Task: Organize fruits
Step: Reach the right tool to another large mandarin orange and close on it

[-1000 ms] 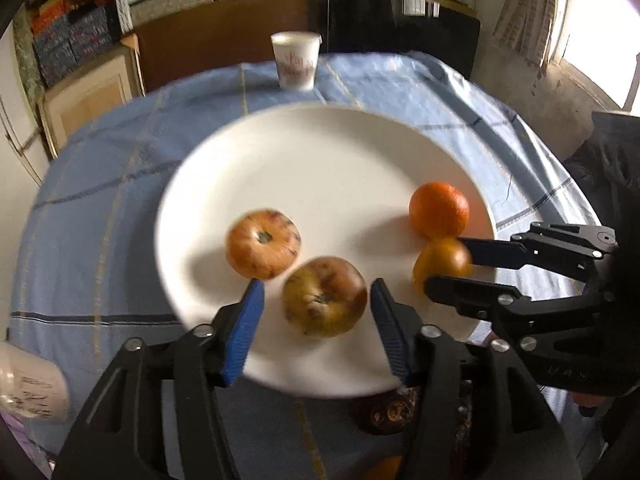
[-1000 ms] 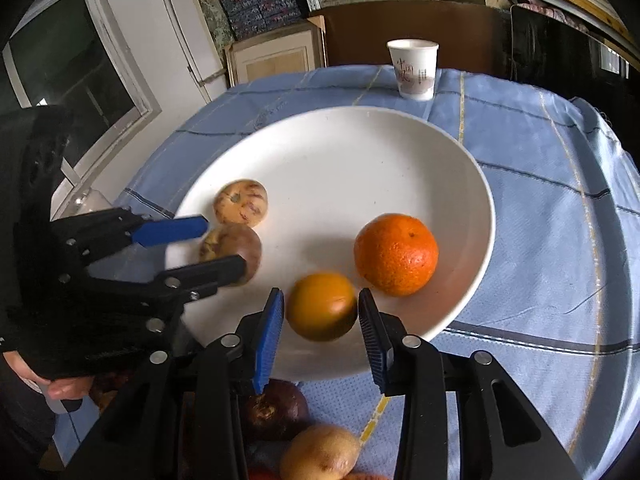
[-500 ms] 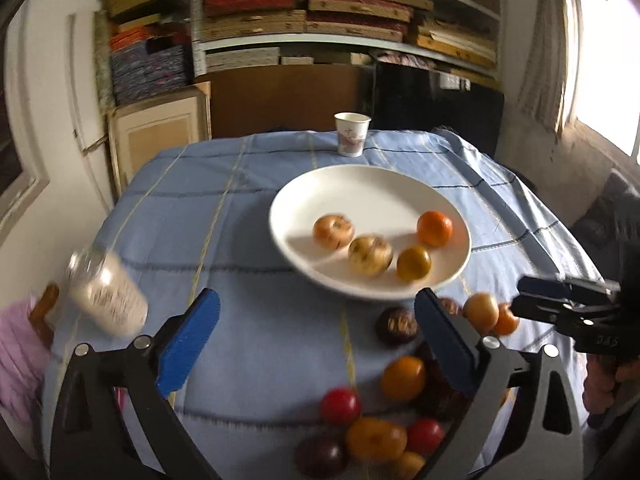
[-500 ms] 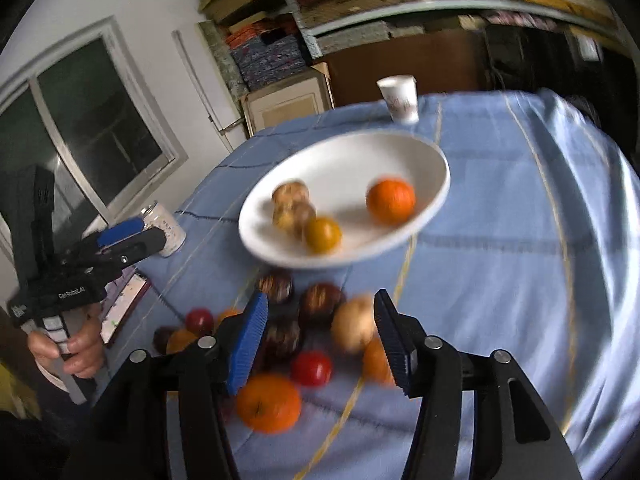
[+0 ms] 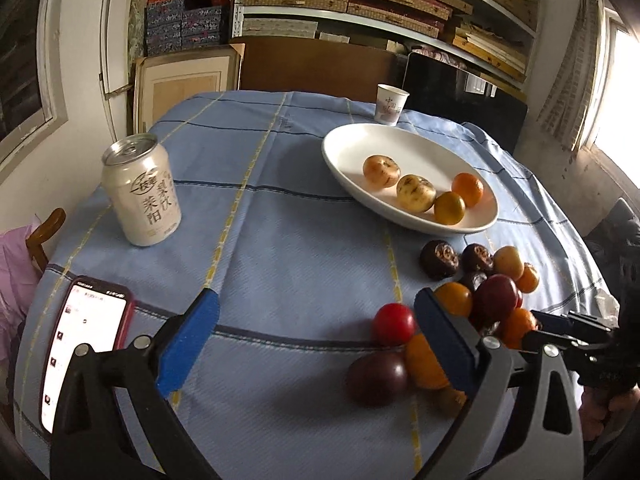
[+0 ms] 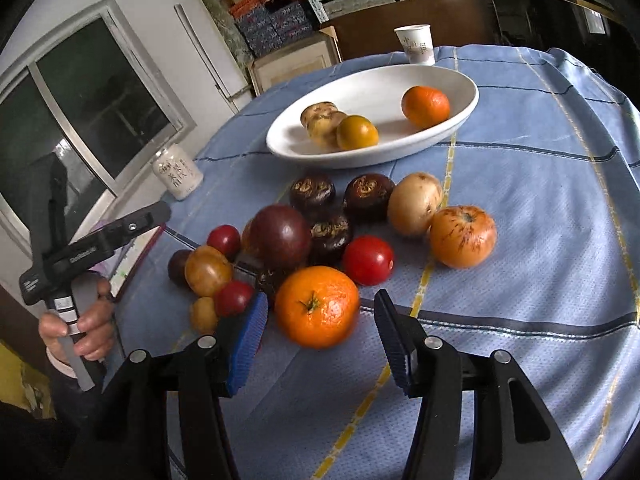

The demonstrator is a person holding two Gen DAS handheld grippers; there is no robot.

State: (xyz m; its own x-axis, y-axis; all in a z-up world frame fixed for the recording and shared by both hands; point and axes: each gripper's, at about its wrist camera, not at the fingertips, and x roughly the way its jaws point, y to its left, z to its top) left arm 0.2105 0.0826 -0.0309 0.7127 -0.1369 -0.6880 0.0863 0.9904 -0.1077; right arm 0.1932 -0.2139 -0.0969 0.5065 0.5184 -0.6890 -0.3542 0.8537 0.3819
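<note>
Right hand-held gripper (image 6: 320,332) wide open, straddling orange (image 6: 317,306), not touching.

Can (image 5: 142,190), phone (image 5: 86,344), paper cup (image 5: 391,104)

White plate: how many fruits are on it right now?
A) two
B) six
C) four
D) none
C: the white plate holds four: two pale speckled fruits, a yellow-orange one and an orange; the rest of the fruit lies on the tablecloth.
</note>
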